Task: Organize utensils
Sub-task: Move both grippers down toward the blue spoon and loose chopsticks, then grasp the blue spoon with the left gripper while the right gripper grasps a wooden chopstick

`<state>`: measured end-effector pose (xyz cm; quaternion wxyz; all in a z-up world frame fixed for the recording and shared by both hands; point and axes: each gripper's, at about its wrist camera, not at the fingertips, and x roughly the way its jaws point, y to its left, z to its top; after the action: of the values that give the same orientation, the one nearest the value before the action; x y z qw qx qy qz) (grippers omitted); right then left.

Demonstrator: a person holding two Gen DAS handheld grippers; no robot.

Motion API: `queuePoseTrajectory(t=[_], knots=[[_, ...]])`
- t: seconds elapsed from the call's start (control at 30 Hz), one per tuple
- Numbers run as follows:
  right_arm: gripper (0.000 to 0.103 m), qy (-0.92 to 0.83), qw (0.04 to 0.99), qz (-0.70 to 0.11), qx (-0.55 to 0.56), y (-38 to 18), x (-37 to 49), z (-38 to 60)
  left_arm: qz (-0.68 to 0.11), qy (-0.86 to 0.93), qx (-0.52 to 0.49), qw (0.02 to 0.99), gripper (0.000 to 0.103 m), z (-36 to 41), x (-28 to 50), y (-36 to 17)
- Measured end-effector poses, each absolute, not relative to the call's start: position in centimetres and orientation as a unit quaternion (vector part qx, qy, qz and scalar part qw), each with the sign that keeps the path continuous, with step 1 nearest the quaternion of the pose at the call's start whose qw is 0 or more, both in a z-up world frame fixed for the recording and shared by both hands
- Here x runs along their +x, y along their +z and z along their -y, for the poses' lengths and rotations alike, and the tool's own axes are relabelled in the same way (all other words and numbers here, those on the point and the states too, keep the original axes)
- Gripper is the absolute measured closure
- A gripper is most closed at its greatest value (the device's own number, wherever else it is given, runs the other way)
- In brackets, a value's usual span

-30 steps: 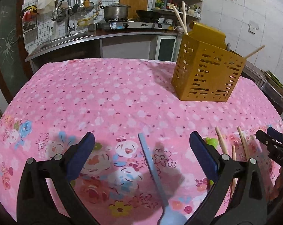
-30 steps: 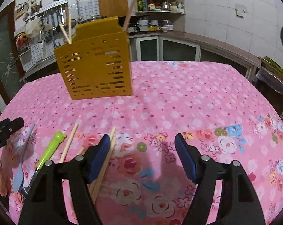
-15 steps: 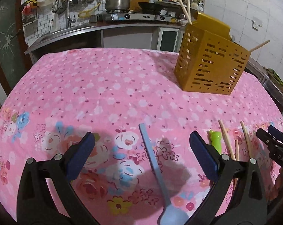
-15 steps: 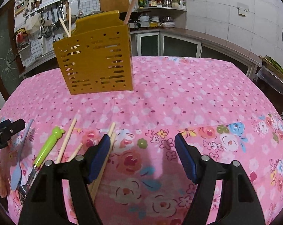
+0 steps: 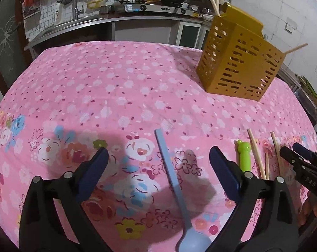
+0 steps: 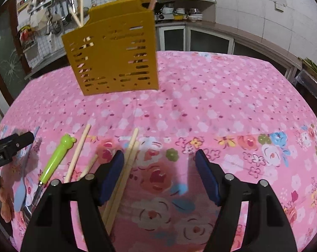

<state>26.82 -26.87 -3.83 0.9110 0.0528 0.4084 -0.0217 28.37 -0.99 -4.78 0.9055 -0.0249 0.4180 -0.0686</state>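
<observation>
The blue spoon (image 5: 175, 191) lies flat on the pink-clothed counter (image 5: 116, 88), its long axis running away from the camera, bowl nearest, handle tip toward the far yellow holder (image 5: 240, 63). The left tongs (image 5: 158, 174) straddle the handle, released, having just narrowed slightly with the spoon between them untouched. This looks like the approach to a pickup; next they should lower and close across the handle. The right tongs (image 6: 159, 174), also unclenched and narrowing, hold nothing beside the chopsticks (image 6: 125, 168) and green-handled tool (image 6: 55, 157).
</observation>
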Motion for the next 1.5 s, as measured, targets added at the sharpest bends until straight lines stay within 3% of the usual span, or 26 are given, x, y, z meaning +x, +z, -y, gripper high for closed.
queuePoseTrajectory(t=[0.27,0.47,0.63,0.87,1.0,1.23,1.3,1.5], knots=[[0.06,-0.018,0.911,-0.41,0.046,-3.7,26.5,26.4,-0.432,-0.084,-0.021,0.898,0.031,1.4,28.5,-5.2],[0.061,-0.019,0.909,-0.413,0.042,-3.8,26.5,26.3,-0.434,-0.086,-0.019,0.897,0.037,1.6,28.6,-5.3],[0.072,-0.024,0.907,-0.419,0.029,-3.7,26.3,25.6,-0.435,-0.083,-0.004,0.897,0.044,2.1,28.5,-5.4],[0.078,-0.023,0.9,-0.435,0.015,-4.0,26.7,24.5,-0.442,-0.08,0.002,0.894,0.048,2.2,28.5,-5.3],[0.079,-0.018,0.899,-0.436,0.025,-4.0,27.3,24.9,-0.449,-0.088,0.005,0.889,0.061,2.5,28.9,-5.2],[0.08,-0.023,0.893,-0.449,0.034,-3.8,27.8,25.0,-0.466,-0.095,-0.01,0.88,0.066,2.2,29.9,-5.1],[0.087,-0.018,0.888,-0.458,0.033,-3.7,28.3,24.7,-0.471,-0.09,-0.011,0.877,0.066,2.4,30.2,-5.1],[0.094,-0.019,0.876,-0.48,0.048,-3.6,29.8,24.8,-0.479,-0.077,0.01,0.874,0.075,3.0,30.5,-5.0]])
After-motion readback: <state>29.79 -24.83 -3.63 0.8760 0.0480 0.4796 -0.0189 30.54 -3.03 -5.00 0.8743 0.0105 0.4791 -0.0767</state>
